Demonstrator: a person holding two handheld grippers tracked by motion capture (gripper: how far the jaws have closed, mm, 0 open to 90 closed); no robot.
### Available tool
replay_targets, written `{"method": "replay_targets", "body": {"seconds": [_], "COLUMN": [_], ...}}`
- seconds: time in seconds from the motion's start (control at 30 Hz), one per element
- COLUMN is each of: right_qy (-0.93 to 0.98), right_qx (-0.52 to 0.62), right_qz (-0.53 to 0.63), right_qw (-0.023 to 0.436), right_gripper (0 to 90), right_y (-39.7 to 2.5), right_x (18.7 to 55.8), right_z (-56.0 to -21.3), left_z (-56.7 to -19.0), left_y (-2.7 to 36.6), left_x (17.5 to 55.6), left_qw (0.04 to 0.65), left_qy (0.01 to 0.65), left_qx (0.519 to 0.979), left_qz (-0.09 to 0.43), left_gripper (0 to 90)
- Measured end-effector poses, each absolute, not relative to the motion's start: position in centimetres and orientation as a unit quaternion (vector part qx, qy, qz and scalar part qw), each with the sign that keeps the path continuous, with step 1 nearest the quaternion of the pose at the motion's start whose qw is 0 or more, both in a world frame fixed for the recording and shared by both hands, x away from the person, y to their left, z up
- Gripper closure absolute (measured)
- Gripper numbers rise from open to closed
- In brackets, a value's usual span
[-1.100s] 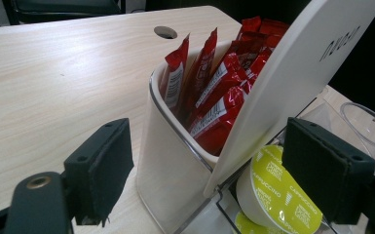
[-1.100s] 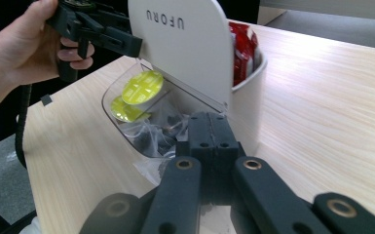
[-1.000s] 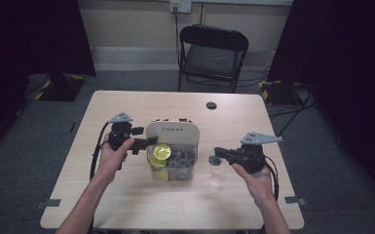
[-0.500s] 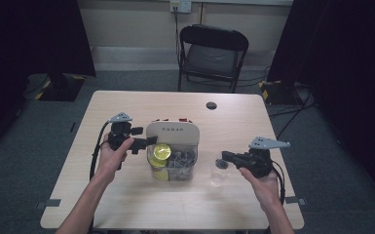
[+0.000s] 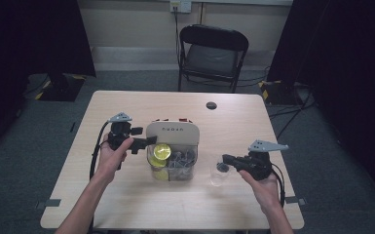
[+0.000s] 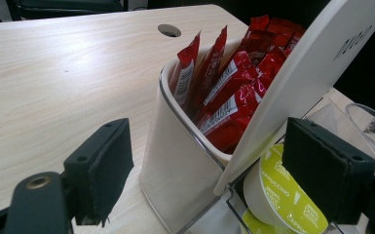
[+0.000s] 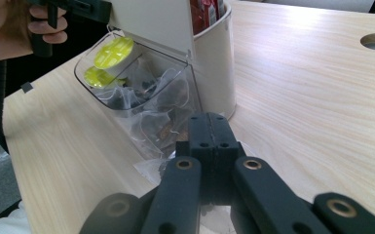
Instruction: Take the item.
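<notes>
High view: tabletop [image 5: 126,204] carries a white organizer [image 5: 172,132] with a clear front bin [image 5: 173,163] mid-table, and a clear cup [image 5: 218,173] just right of it. Empty chair [image 5: 213,53] behind.

Change over the last second: right hand-held gripper [image 5: 227,160] has dropped back toward the near right edge, and the cup now sits in front of its jaws rather than beside them. Jaws are pressed together on a clear tea bag sachet [image 7: 152,168], which the right gripper view shows pinched at the tips, above the tabletop and near the bin. My read: the sachet is out of the bin and heading for the cup; the drop isn't done.

Left hand-held gripper [image 5: 143,142] hasn't moved. It sits wide open at the organizer's left side, one jaw on each side of the tilted lid [image 6: 316,63], not clamped on anything that I can see.

Writing: yellow capsules [image 6: 285,200] read "CAPPUCCINO"; lid has embossed lettering I can't resolve. Red stick packets [image 6: 234,87] in the rear compartment, print too small to read.
</notes>
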State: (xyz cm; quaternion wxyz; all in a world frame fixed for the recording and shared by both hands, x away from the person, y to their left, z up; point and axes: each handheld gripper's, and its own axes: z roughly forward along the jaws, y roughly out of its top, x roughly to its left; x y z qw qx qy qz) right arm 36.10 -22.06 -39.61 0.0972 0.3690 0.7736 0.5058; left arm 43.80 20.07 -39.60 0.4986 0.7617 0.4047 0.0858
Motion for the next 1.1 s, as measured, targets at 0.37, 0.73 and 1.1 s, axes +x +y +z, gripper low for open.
{"method": "replay_targets", "body": {"seconds": [0.37,0.73,1.1], "right_qy": [0.781,0.785,0.794], "right_qx": [0.373,0.377,0.368], "right_qz": [0.493,0.484,0.476], "right_qw": [0.094,0.089,0.086], "right_gripper": [90.0,90.0,90.0], "right_y": [-21.7,-21.7,-21.3], "right_x": [36.4,36.6,36.7], "right_z": [-40.5,-41.1,-41.4], "left_z": [-39.6,-39.6,-39.6], "left_y": [20.1,20.0,19.8], "left_x": [43.8,43.8,43.8], "left_qw": [0.497,0.496,0.496], "left_qy": [0.405,0.404,0.400], "left_qx": [0.762,0.764,0.766], "left_qz": [0.087,0.085,0.085], "left_gripper": [18.5,18.5,18.5]}}
